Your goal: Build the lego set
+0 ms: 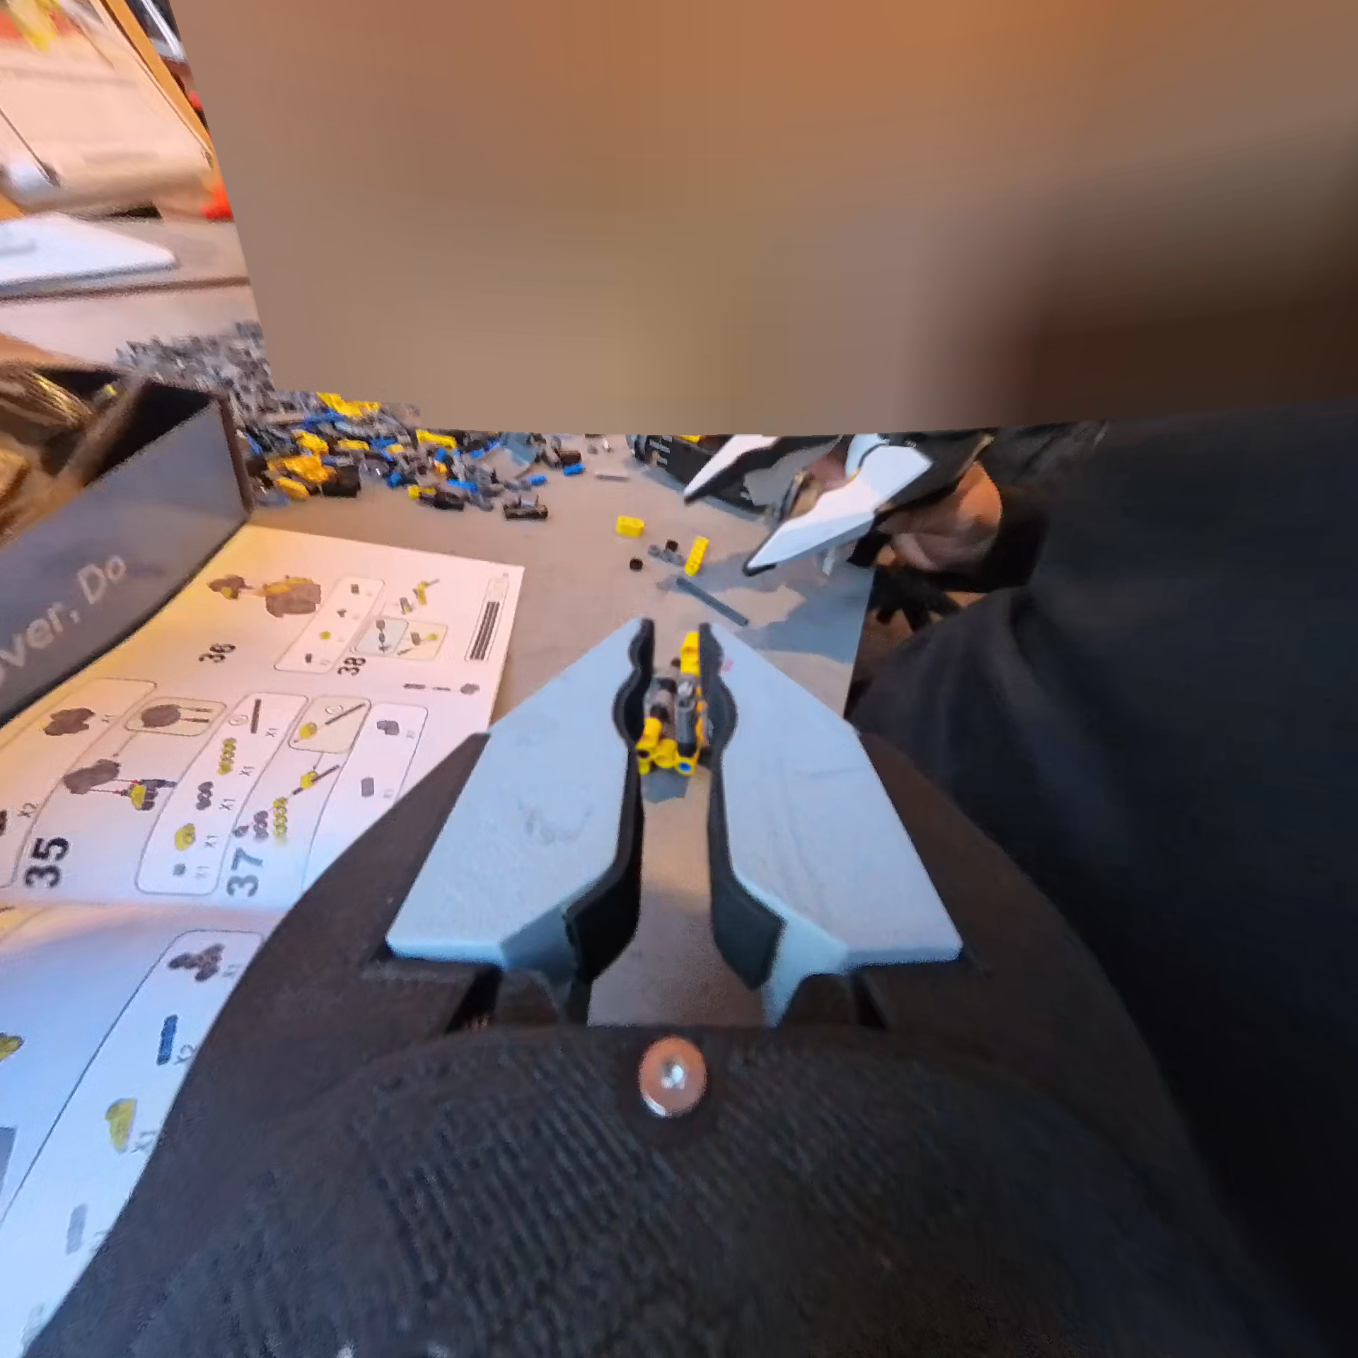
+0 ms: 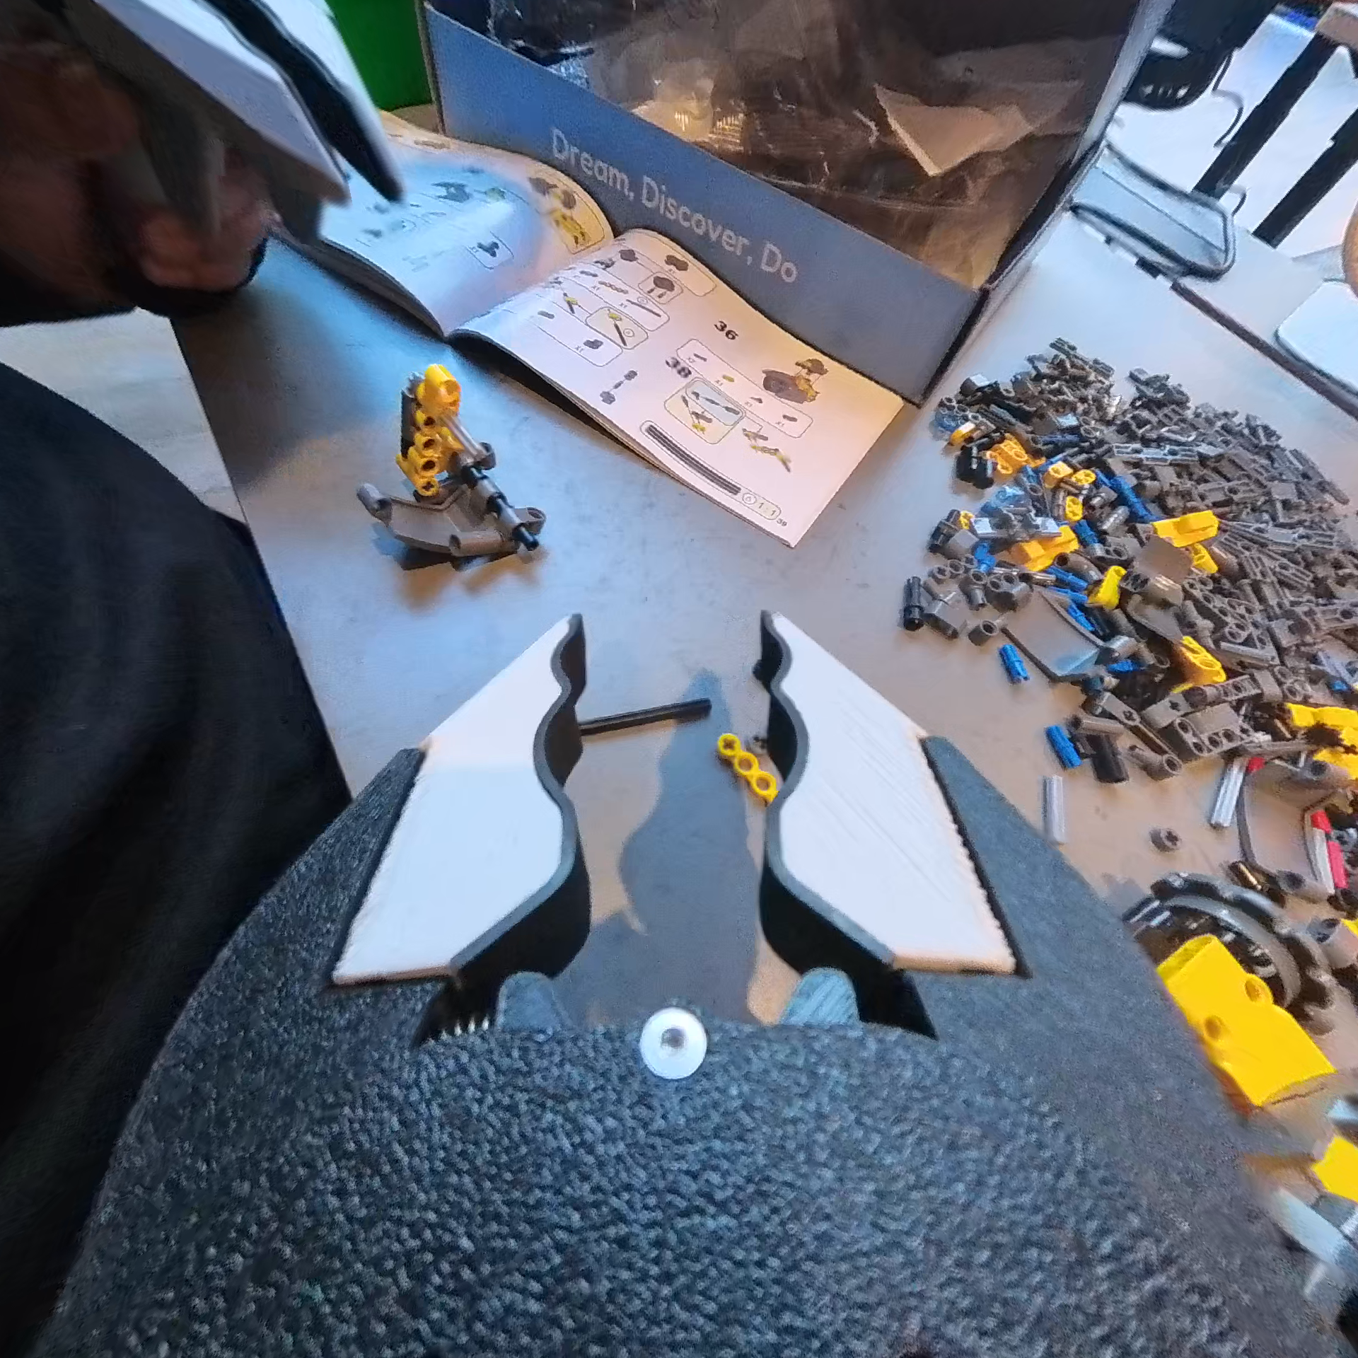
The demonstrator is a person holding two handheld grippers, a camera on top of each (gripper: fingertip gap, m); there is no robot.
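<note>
Right claw (image 2: 672, 632): mine, spread wide and empty, hovering over the counter (image 2: 647, 580).
Axle (image 2: 647, 716): black, lying flat between my right fingers, one end hidden behind the left finger.
Beam (image 2: 746, 768): yellow, three holes, just beside the right finger.
Left claw (image 1: 676, 632): nearly closed, grasping nothing.
Model (image 2: 448, 463): yellow and grey, standing alone on the counter near the booklet (image 2: 661, 367), apart from both claws.
Pile (image 2: 1146, 573): loose parts to the right.

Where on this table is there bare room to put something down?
Bare tabletop lies between the small model, the open booklet and the right claw. The loose-brick pile crowds the right side; an axle and yellow beam lie by the claw.
</note>
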